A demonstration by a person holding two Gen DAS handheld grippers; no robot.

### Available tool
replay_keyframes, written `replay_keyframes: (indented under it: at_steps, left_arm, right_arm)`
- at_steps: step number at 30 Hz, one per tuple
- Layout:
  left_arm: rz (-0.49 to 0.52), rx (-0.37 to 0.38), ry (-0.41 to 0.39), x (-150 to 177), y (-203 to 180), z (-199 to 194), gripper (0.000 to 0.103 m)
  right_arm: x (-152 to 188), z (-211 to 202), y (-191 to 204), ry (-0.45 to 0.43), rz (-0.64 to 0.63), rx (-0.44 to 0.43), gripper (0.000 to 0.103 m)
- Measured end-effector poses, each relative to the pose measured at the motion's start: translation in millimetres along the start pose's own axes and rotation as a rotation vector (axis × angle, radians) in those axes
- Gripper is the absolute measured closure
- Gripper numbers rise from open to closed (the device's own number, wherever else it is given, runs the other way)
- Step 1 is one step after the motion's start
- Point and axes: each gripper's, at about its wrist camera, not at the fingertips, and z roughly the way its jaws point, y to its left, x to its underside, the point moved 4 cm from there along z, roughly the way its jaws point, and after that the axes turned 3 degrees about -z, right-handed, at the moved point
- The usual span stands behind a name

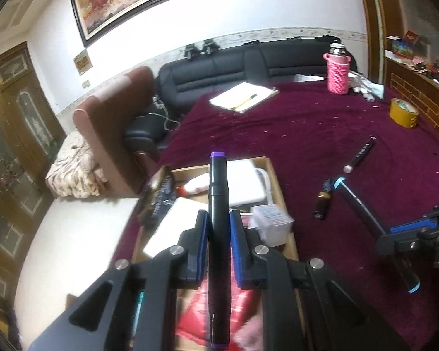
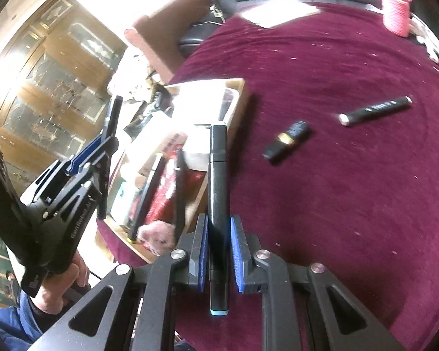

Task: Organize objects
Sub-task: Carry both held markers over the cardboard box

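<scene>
- over the near-left corner of the bench (image 1: 322, 134), draped in a maroon cloth, the cardboard box (image 1: 275, 175) sat open and crowded.
- inside it lay a white flat case (image 1: 245, 181), a small clear plastic box (image 1: 273, 222), a white pad (image 1: 172, 222), a red packet (image 1: 196, 321) and a white bottle with a red tip (image 1: 196, 187); a dark printed box (image 1: 161, 196) leaned at its left wall.
- from the right wrist, two black pens (image 2: 146, 199) stood slanted in the box beside a pink fluffy thing (image 2: 158, 234); glare washed out the far half.
- the left tool (image 1: 218, 219) was clamped tight on a black marker with purple ends (image 1: 218, 193), held above the box.
- the right tool (image 2: 218, 228) was clamped on a black marker with light-blue ends (image 2: 218, 175), over the box's right edge.
- loose on the cloth right of the box lay a black-and-gold tube (image 2: 286, 140) and a black marker with a pale tip (image 2: 374, 111), apart from each other.
- farther back stood a jar in a pink knitted sleeve (image 1: 339, 73), a yellow tape roll (image 1: 404, 112) and a clipboard with paper and a pen (image 1: 243, 96).
- a hand (image 2: 61, 283) gripping the left tool's handle showed, cut off at the frame edge.
- labels on the box contents were too blurred to read.
</scene>
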Motion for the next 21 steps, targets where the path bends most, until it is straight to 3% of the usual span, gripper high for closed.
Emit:
replay_keyframes:
  at_steps: [9,21]
  left_arm:
    - [-0.004,-0.076,0.013,9,36,6,0.089]
    - [-0.017,-0.111,0.046,18,66,16,0.089]
  right_arm:
    - [-19,25,35,0.022,-0.053,-0.039,0.086]
    - [-37,59,65,0.062,-0.081,-0.079,0.086]
